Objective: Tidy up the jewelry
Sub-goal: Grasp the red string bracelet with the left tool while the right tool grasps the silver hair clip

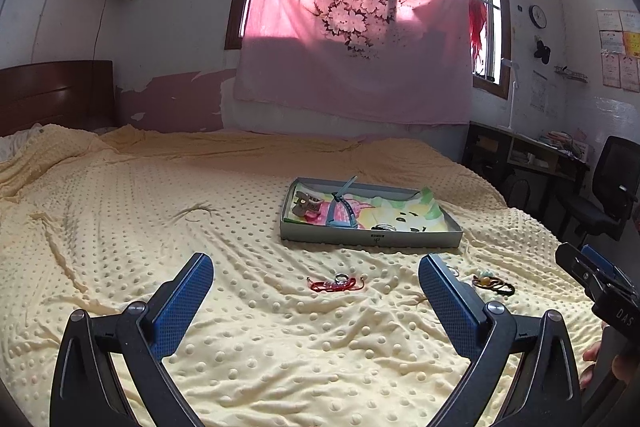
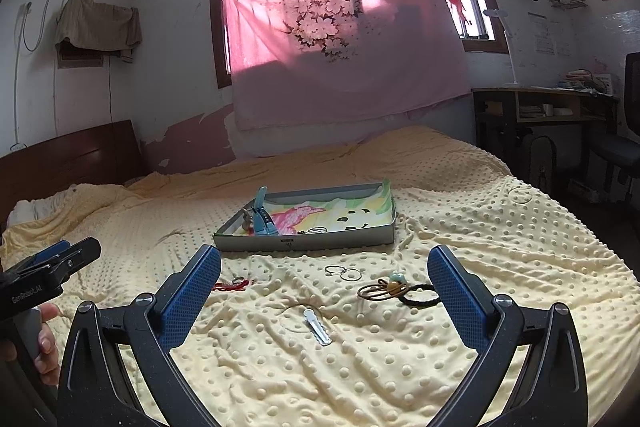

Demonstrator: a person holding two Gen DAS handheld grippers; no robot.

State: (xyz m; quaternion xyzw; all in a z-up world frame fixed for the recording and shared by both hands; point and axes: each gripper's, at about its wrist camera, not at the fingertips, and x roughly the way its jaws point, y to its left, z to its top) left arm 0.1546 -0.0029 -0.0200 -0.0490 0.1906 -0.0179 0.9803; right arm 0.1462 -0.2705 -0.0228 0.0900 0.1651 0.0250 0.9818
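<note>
With both hand-held grippers wide and empty, my right hand-held gripper [image 2: 324,291] hung nearest the silver hair clip [image 2: 318,326], which lay on the bed on the near side of the tray [image 2: 304,241], its long axis running toward the tray, while my left hand-held gripper [image 1: 316,289] faced the red bracelet [image 1: 335,283].

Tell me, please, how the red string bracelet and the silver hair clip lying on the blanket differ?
The red string bracelet is soft cord, spread sideways with a metal ring on it; the silver hair clip is rigid, shiny metal, lying on a diagonal. The bracelet lies nearer the left gripper; the clip lies between the right gripper's fingers. Both rest outside the box.
</note>
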